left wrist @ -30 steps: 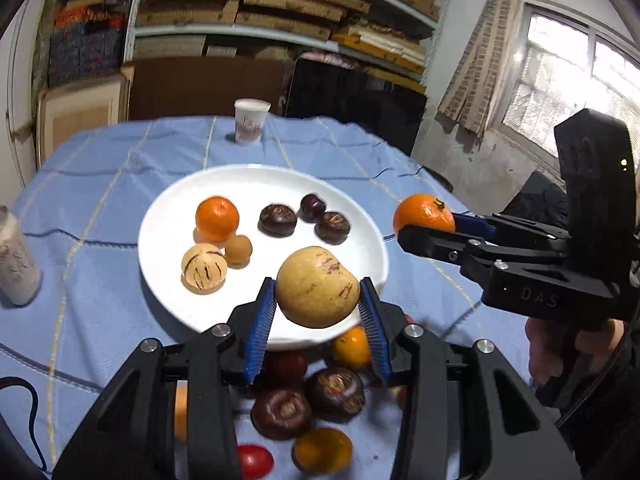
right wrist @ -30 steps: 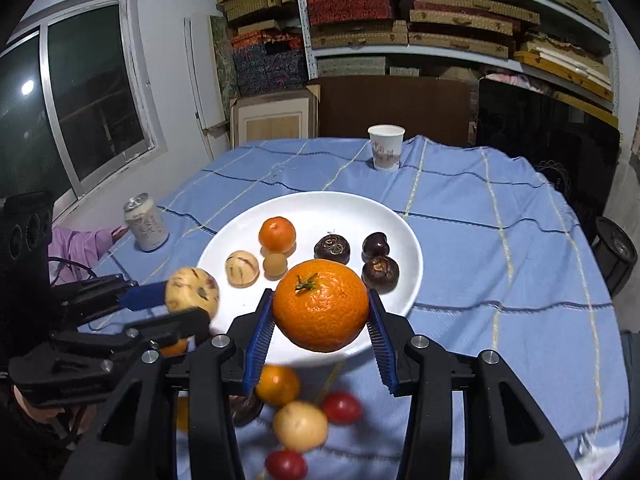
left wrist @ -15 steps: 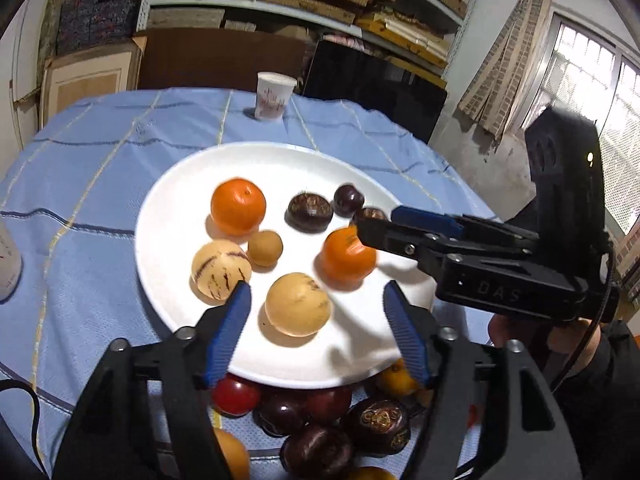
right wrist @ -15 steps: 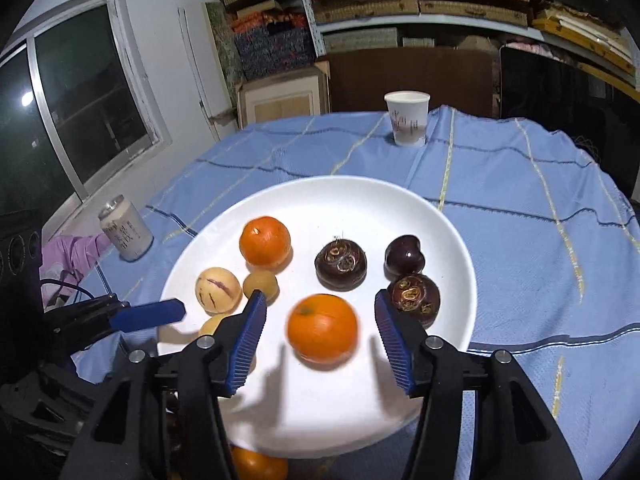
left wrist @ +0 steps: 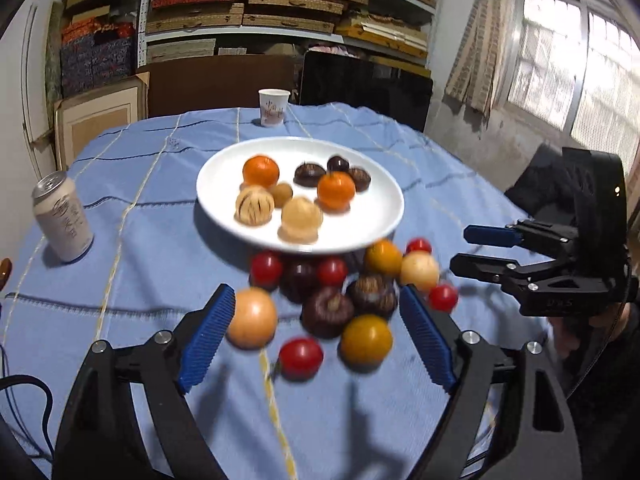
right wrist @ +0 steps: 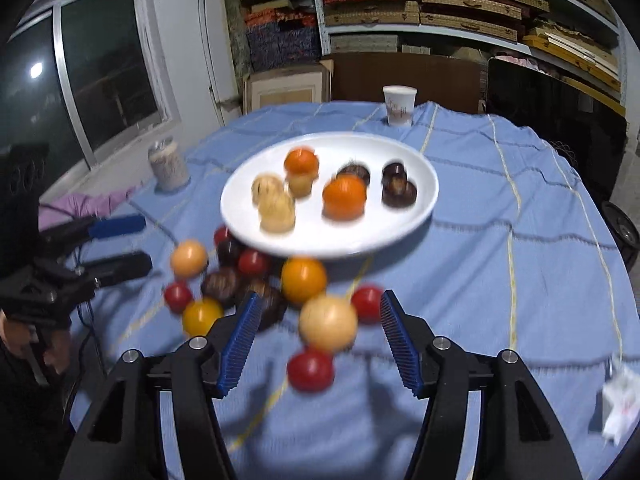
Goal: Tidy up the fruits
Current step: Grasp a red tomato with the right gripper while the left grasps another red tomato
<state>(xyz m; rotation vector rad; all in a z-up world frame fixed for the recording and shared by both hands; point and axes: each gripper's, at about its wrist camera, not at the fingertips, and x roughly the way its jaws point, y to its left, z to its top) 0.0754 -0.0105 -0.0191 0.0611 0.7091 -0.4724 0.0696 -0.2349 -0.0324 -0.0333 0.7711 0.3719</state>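
Observation:
A white plate point(left wrist: 376, 220) point(right wrist: 416, 216) on the blue tablecloth holds two oranges point(left wrist: 336, 190) point(right wrist: 344, 196), pale yellow fruits point(left wrist: 301, 216) and dark round fruits point(left wrist: 309, 173). A loose pile lies on the cloth in front of the plate: red tomatoes point(left wrist: 300, 357), dark fruits point(left wrist: 327, 311), yellow-orange fruits point(left wrist: 366, 343) and a pale fruit point(right wrist: 328, 323). My left gripper point(left wrist: 316, 332) is open and empty above the pile. My right gripper point(right wrist: 320, 330) is open and empty, with the pale fruit seen between its fingers. Each gripper shows in the other's view point(left wrist: 480, 250) point(right wrist: 120, 244).
A drink can point(left wrist: 62, 216) point(right wrist: 168, 164) stands at the table's left. A paper cup point(left wrist: 273, 107) point(right wrist: 399, 105) stands at the far edge. A white crumpled packet point(right wrist: 618, 408) lies at the near right. Shelves with boxes, cardboard and a dark screen stand behind the table.
Both grippers let go of their fruit on the plate, the pale fruit and the orange, then drew back toward the near edge. Both now hover open over the loose pile.

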